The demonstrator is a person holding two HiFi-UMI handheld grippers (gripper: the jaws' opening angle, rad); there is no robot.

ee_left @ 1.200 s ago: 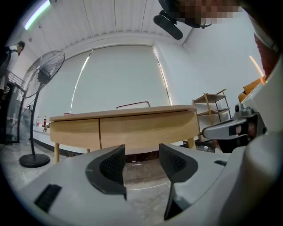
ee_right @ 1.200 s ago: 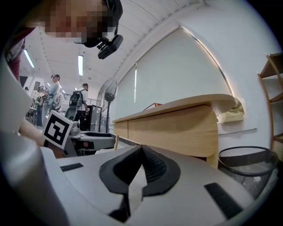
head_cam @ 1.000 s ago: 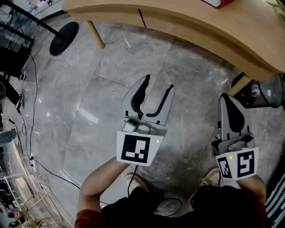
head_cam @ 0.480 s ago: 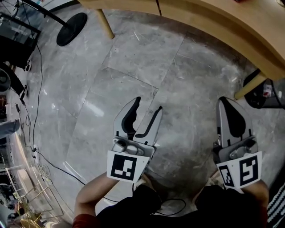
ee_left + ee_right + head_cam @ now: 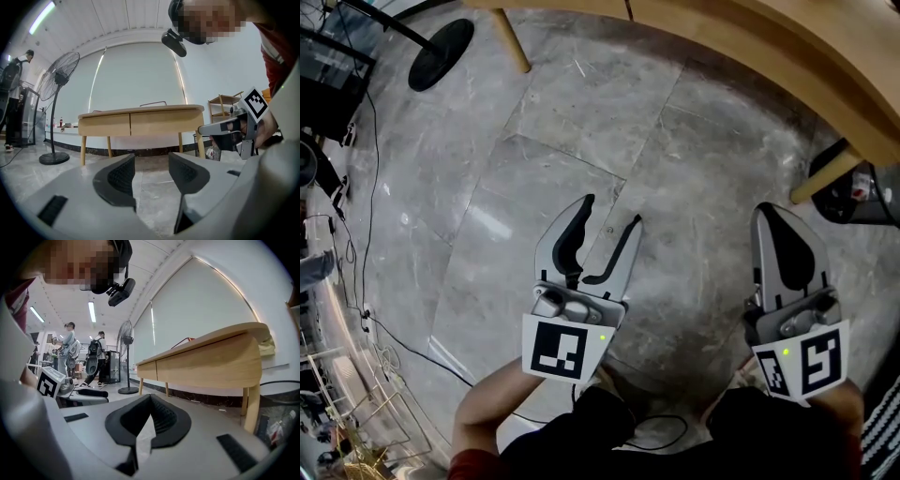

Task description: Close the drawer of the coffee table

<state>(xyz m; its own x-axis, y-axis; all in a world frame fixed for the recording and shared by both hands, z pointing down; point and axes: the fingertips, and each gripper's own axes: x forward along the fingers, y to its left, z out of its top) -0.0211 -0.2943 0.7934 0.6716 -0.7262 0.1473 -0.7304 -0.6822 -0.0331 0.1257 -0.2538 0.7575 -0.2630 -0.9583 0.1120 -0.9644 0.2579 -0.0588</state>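
Note:
The wooden coffee table [image 5: 787, 47] runs along the top edge of the head view. In the left gripper view it [image 5: 140, 119] stands a few steps ahead, and its two drawer fronts [image 5: 105, 124] look flush with the table's front. My left gripper [image 5: 611, 210] hangs over the grey floor, well short of the table, open and empty. My right gripper [image 5: 773, 211] is beside it on the right, shut on nothing. Seen from its own camera, the left gripper [image 5: 152, 176] has a wide gap between its pads. The right gripper [image 5: 150, 397] has its pads pressed together.
A standing fan [image 5: 58, 93] stands left of the table, with its round base [image 5: 441, 54] and cables [image 5: 370, 187] on the floor. A black bin [image 5: 862, 192] sits by the right table leg [image 5: 825, 178]. Two people [image 5: 70, 352] stand far back.
The table has slid toward the top of the head view, so both grippers are farther from it. The left gripper dropped lower and left. Neither gripper's state changed.

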